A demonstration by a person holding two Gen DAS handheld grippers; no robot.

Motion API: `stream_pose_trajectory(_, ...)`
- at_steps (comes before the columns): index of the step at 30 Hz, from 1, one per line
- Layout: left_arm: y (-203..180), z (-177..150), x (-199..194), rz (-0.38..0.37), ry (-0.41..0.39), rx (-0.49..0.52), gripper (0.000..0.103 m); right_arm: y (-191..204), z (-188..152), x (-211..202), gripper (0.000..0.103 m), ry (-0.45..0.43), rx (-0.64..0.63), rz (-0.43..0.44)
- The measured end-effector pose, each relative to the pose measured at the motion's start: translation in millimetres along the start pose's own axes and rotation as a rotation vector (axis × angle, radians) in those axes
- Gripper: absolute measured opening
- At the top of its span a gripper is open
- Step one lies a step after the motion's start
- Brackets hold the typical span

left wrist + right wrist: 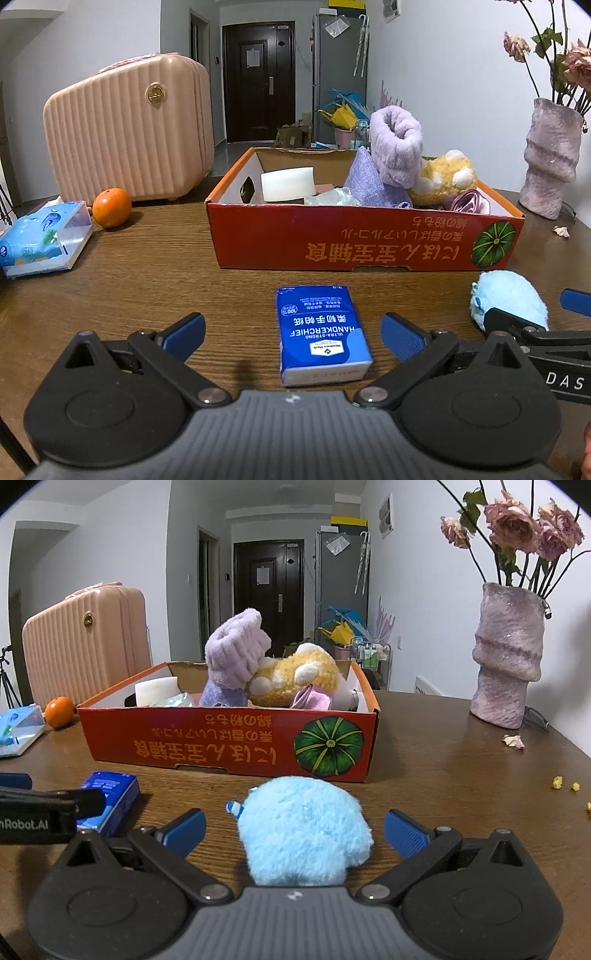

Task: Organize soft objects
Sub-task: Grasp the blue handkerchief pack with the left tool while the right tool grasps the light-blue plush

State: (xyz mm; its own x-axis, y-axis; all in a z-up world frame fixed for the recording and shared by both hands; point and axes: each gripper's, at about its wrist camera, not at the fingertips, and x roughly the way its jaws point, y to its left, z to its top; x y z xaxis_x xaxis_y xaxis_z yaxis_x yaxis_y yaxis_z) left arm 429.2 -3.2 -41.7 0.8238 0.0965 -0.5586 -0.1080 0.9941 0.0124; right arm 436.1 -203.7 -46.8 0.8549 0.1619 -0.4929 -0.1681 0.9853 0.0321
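The room had plain white walls [424, 602] and a white ceiling, evenly lit by indoor light. At the far end of a narrow hallway stood a dark brown panelled door [255, 79] with a sheet of paper stuck on it. To its right rose a tall grey metal cabinet [341, 576] with a yellow-and-black box on top and pale folded umbrellas hanging from its side. A pale tiled floor [231, 155] showed below the door. In the foreground spread a dark brown wood-grain table [443, 775], and a black tripod [5, 681] stood at the left edge.
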Motion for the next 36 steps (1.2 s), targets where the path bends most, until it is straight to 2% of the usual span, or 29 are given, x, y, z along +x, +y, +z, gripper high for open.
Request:
stream_pose_trajectory(13,-5,7,23,0.012,0.05,0.018,0.103,-2,5,14,0.103,0.021,-0.003,0.017)
stream_pose_trajectory(17,-4,7,26,-0.009,0.062,0.013,0.103,-2,6,16,0.103,0.03,-0.001,0.021)
stream_pose_trajectory(19,-4,7,27,-0.011,0.063,0.012,0.099,-2,6,16,0.103,0.03,-0.001,0.02)
stream_pose_trajectory(21,-4,7,26,-0.015,0.061,0.015,0.087,-2,6,16,0.103,0.03,-0.001,0.02)
stream_pose_trajectory(22,-5,7,26,-0.018,0.06,0.018,0.085,-2,6,16,0.103,0.03,0.0,0.02)
stream_pose_trajectory(24,-6,7,27,-0.03,0.065,0.024,0.07,-2,6,16,0.103,0.03,0.0,0.02)
stream_pose_trajectory(27,-7,7,30,-0.036,0.086,0.028,0.053,-2,6,16,0.103,0.03,-0.001,0.02)
stream_pose_trajectory(30,-6,7,33,-0.063,0.107,0.021,0.053,-2,6,16,0.103,0.031,0.0,0.02)
stream_pose_trajectory(36,-5,7,27,-0.073,0.073,0.015,0.053,-2,6,16,0.103,0.033,0.0,0.021)
